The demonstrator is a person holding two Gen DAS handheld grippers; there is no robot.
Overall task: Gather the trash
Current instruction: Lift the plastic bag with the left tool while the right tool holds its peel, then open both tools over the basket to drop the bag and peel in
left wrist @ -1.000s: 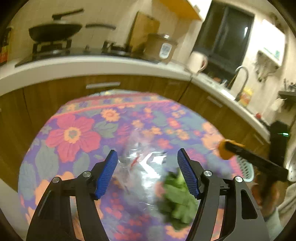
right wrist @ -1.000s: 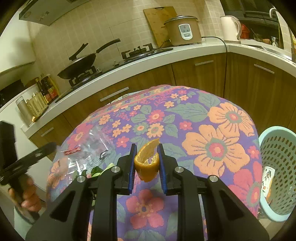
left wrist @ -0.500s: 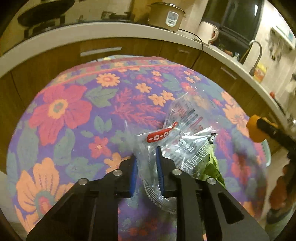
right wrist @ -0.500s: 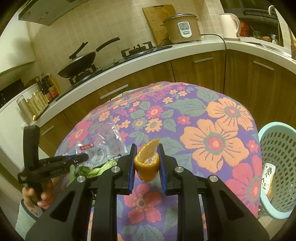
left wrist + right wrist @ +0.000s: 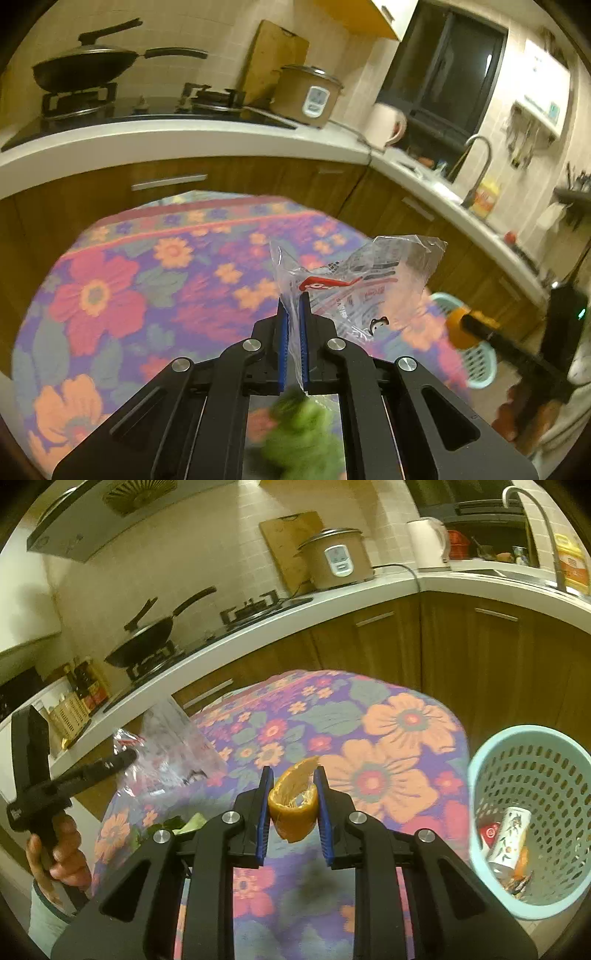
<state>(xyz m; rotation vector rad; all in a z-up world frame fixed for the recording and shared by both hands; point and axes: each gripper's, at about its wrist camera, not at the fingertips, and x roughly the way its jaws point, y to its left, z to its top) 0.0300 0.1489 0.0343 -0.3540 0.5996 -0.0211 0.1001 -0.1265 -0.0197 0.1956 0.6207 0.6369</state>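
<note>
— Plastic is now pinched and raised: the clear bag [image 5: 354,280] has been clamped between the closed jaws of the left gripper [image 5: 291,332] and lifted off the floral tablecloth [image 5: 110,295], where half a second ago it was only just being nipped while lying flat, and a second ago the jaws were spread wide above it.

— And what is meant by that for the task?

— One more piece of trash is judged to be secured, so carrying to the basket is probably what remains. The orange peel [image 5: 295,805] has been kept squeezed in the right gripper [image 5: 293,808] throughout, unchanged in grip; it is held above the cloth, not yet over the blue basket [image 5: 480,775].

— What is shown by the right wrist view that is missed by the left?

— The inside of the basket is seen there, with a can [image 5: 508,836] and other scraps already lying in it; beside the table, at the right. Green leaves [image 5: 184,823] are seen low beside the cloth's edge, under the bag.

— And the reverse?

— From the left wrist view, the pinch itself is made out: a fold of film is caught between the blue pads [image 5: 282,347]. A green blur [image 5: 303,435] is seen below the jaws; whether it is inside the bag cannot be told.
</note>
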